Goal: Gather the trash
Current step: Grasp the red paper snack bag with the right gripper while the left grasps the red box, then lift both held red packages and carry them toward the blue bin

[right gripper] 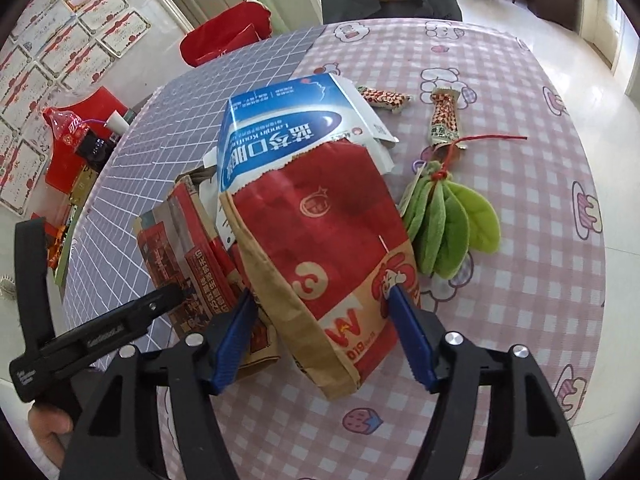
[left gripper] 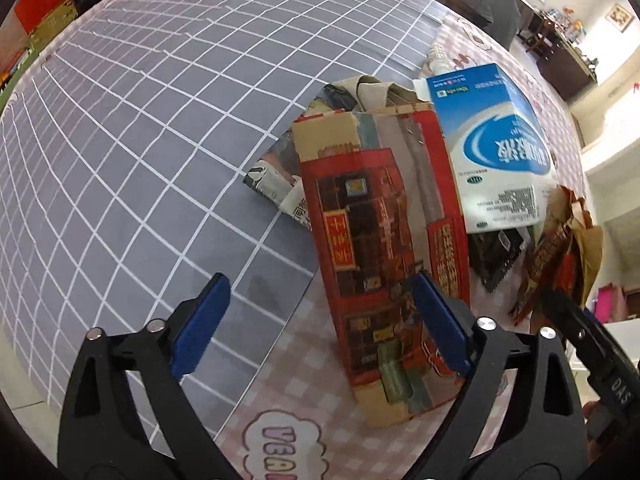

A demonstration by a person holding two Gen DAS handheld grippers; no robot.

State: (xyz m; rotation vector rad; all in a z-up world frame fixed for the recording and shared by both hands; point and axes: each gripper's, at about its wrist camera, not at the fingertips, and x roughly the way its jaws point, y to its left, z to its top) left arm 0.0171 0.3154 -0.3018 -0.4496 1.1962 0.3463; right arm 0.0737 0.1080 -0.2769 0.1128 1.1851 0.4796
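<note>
centrally, the red paper bag (right gripper: pixel 320 256) sits between the right gripper (right gripper: pixel 324 344)'s parted jaws; the left gripper (left gripper: pixel 320 324), jaws apart, straddles the red carton (left gripper: pixel 380 248)'s edge beside the blue box (left gripper: pixel 492 140).

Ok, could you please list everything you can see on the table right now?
paper bag: one, red and brown, nearest the right gripper
box: one, blue and white, behind the bag
carton: one, red printed, flattened, across the mat's edge
snack wrappers: two, red-and-white checked, far side
plush leaves: one bunch, green, tied with red string, beside the bag
mat: one, grey with white grid, covering part of the table
tablecloth: one, pink checked, under everything
left gripper: black, blue pads, open over the carton
right gripper: black, blue pads, astride the paper bag
</note>
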